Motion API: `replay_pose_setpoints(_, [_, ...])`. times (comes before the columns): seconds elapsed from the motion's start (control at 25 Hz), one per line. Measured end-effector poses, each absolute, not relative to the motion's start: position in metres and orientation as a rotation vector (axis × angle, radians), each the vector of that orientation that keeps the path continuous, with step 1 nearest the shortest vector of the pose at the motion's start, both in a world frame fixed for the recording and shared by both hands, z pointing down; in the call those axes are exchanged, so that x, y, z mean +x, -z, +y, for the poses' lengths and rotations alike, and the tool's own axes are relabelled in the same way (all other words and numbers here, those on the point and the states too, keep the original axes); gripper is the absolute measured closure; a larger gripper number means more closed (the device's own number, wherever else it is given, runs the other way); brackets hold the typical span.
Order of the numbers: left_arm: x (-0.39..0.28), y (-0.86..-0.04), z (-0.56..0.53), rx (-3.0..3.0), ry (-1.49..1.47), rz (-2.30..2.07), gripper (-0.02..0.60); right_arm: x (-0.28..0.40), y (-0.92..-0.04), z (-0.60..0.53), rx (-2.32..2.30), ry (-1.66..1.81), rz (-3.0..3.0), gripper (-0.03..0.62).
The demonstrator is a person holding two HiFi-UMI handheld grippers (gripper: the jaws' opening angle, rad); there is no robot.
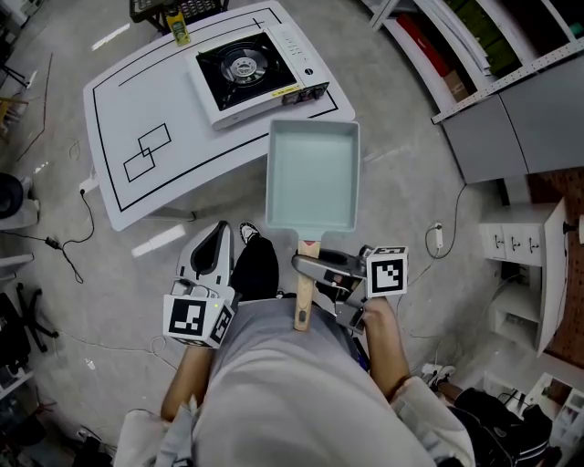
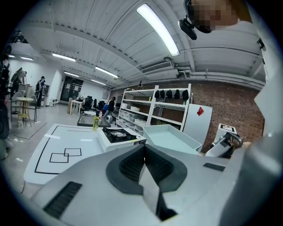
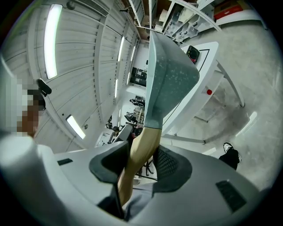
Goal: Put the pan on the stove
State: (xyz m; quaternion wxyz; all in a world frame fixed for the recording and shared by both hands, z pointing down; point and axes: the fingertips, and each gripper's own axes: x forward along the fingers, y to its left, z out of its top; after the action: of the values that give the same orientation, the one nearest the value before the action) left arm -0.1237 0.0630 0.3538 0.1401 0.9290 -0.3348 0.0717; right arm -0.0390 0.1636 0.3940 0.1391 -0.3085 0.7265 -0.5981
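- Pan [image 1: 312, 175]: rectangular, pale blue-green, empty, with a wooden handle [image 1: 304, 296]. It is held level in the air above the floor, with the handle pointing back at the person. Its far edge reaches the near corner of the bench. It is short of the stove and not touching it.
- Right tool [image 1: 313, 265]: closed on the pan's wooden handle, just behind where the handle joins the pan. The right gripper view shows both dark pads pressed on the wood, and the pan's speckled underside rising ahead.
- Left tool [image 1: 217, 237]: closed with nothing between the jaws. The left gripper view shows the pads meeting. It is held beside the right tool, to the left of the handle and apart from it.
- Shoe [image 1: 255, 266]: black, on the grey floor [image 1: 401, 182], between the two tools as the head view shows it.
- Bench [image 1: 182, 137]: white top marked with black lines, including two overlapping squares near its left side. It stands ahead of the person.
- Stove [image 1: 255, 73]: a white single-burner unit with a black top and a round burner ring. It sits on the right part of the bench, just beyond the pan, and nothing rests on it.
- Bottle [image 1: 179, 27]: small and yellow, upright at the far edge of the bench, left of the stove.
- Shelves [image 1: 474, 46]: a white rack along the right, well apart from the bench. Boxes are stored on it.
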Motion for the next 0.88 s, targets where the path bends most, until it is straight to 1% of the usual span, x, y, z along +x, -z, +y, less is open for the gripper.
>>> replay_pose_setpoints(0.88, [-0.122, -0.338, -0.085, 2.66, -0.123, -1.042, 0.574, -0.033, -0.372, 0.003, -0.832, 1.712, 2.217, 0.418])
